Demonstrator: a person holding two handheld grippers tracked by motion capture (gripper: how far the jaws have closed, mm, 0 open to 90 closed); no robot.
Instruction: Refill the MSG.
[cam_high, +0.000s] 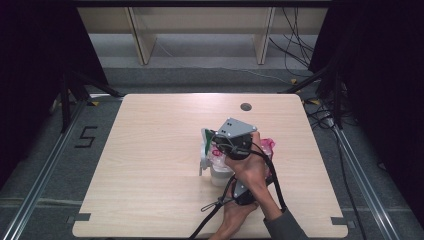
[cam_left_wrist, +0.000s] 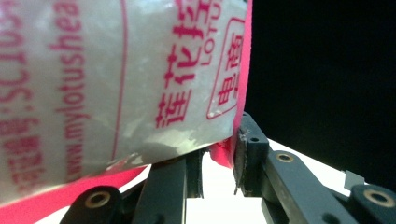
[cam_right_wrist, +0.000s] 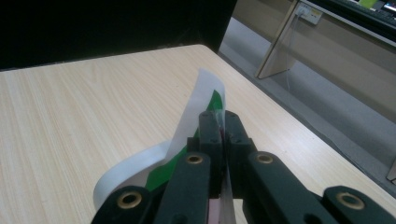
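Wood table (cam_high: 150, 150); right gripper (cam_right_wrist: 221, 122) clamped on white-green strip (cam_right_wrist: 194, 114) at 12 o'clock; left gripper (cam_left_wrist: 219, 156) pinching pink-printed plastic bag (cam_left_wrist: 116, 70) (2 jaws gripping its edge).

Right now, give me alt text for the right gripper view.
The hand-held gripper has its two black jaws shut on a thin white and green sheet, which curls up off the light wooden table. A grey floor and wooden furniture legs lie beyond the table's edge.
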